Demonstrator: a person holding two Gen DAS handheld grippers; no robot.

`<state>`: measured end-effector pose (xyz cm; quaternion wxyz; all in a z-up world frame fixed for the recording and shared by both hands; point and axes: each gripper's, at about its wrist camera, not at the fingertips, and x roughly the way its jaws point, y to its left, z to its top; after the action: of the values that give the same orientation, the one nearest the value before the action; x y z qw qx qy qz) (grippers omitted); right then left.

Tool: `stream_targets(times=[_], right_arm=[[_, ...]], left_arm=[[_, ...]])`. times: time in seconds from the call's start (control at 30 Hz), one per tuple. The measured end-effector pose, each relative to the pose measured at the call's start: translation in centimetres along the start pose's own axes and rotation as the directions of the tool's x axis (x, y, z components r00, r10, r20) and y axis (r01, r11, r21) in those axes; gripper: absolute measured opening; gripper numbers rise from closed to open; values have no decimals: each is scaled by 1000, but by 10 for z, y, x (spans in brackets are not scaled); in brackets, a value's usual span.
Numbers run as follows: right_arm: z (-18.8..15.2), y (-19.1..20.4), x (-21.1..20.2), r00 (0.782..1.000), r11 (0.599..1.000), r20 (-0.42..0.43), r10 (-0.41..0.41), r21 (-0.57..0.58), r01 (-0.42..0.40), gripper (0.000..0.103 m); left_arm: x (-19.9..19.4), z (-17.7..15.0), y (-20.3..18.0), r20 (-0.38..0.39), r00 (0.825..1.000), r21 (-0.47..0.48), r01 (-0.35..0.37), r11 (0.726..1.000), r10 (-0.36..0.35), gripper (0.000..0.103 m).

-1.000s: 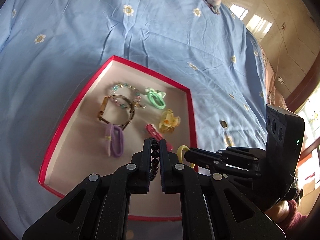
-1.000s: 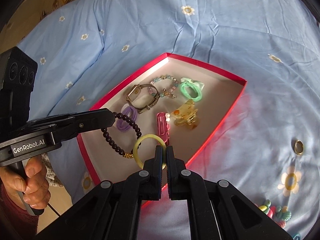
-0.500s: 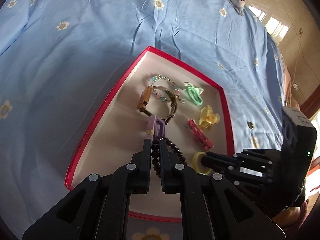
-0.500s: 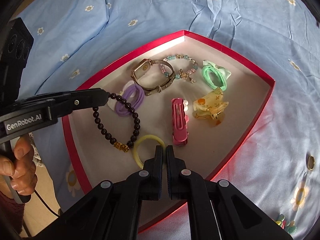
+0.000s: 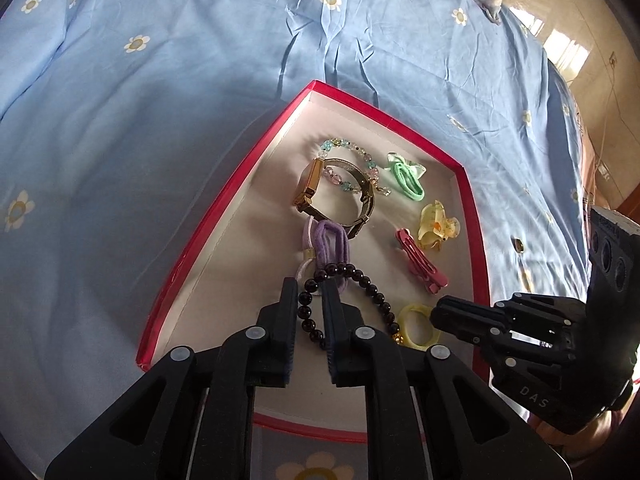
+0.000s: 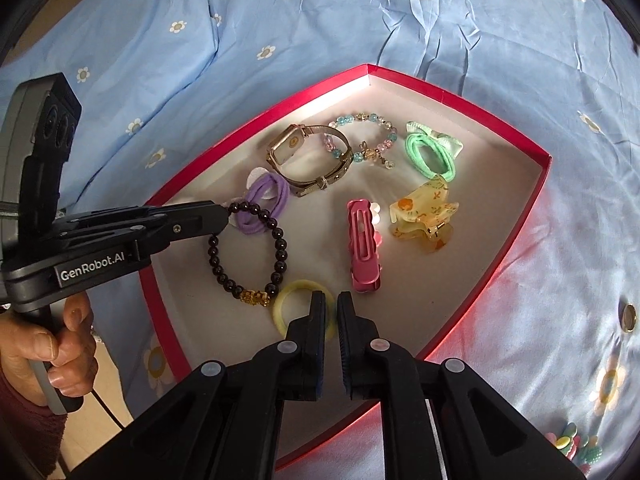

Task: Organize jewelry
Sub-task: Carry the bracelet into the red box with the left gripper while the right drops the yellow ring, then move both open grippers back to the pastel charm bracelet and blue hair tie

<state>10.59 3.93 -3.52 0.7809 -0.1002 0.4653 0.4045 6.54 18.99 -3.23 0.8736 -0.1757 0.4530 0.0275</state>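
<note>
Both tongs, left (image 5: 311,294) and right (image 6: 330,307), have just parted, releasing the bead bracelet (image 6: 276,240) and yellow ring (image 6: 288,300).

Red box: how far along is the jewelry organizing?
Done: watch, pink clip and other pieces lie in the red box. In hand: both grippers' jaws have just been opening, the left gripper around the dark bead bracelet, the right gripper around the yellow ring, both down on the box floor. Remaining: a gold ring and colourful clips on the bedspread.
</note>
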Motion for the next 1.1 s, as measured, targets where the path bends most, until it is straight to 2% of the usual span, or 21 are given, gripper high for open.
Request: stream_targets(times=[0.03,0.1,0.17,0.27,0.4,0.7,1.1], right_arm=[[-1,-1,-4,1000,1000,12,4,8,-5,12],[-2,-5,-11,999,1000,34,14,26,-15,19],[-5,-10,-22,998,998,65,26,55,-30,29],[-10,-19,-37,994,995,104,27,90,-37,31],[-19,-33,-59,989,990,147,12,139,-33,32],[-52,-79,-105,977,966,200,-76,259,22,39],[-103,-136,-158,950,903,234,-208,418,95,41]], left_arm=[[-1,1,-2,2,1000,3,-4,1000,4,16],[-5,1,-5,8,1000,14,-13,1000,13,27],[-10,1,-10,16,1000,27,-20,999,20,36],[-17,1,-18,28,999,47,-16,999,15,37],[-25,1,-32,43,999,70,-1,998,-2,43],[-33,1,-70,51,997,128,51,990,-58,47],[-23,-11,-127,0,991,222,130,966,-133,47]])
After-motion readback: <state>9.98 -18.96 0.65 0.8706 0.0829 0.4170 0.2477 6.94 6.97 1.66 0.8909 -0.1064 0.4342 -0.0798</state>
